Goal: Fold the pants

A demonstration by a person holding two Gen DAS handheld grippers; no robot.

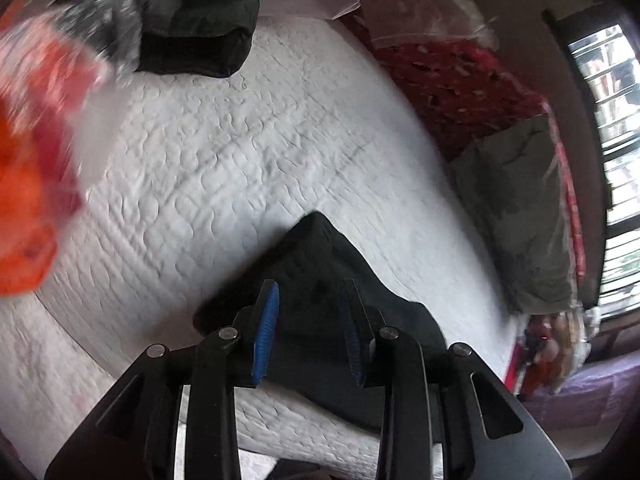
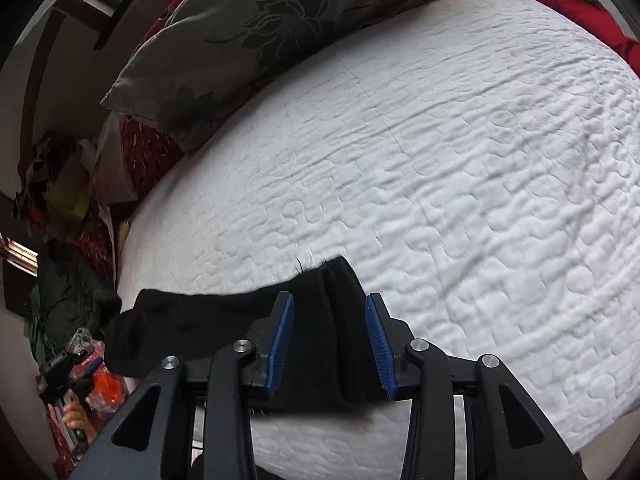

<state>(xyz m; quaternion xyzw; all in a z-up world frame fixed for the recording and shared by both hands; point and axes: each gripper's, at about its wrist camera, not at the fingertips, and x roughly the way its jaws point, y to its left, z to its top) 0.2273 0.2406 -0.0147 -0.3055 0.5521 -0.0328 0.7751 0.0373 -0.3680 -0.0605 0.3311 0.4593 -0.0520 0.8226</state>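
Observation:
The black pants (image 1: 312,248) lie bunched near the front edge of a white quilted bed (image 1: 240,140). My left gripper (image 1: 310,286) hangs just over them. Its blue pads (image 1: 266,332) stand apart with the dark cloth showing in the gap, and neither pad presses on it. In the right wrist view the pants (image 2: 208,320) stretch off to the left as a flat strip. My right gripper (image 2: 329,298) is open astride a folded end of them, with a clear gap on both sides of the cloth.
A grey-green pillow (image 2: 240,32) lies at the head of the bed (image 2: 440,160), over red bedding (image 1: 460,76). A dark green garment (image 1: 200,12) sits at the far side. A blurred orange object (image 1: 24,200) fills the left edge. A barred window (image 1: 616,120) is on the right.

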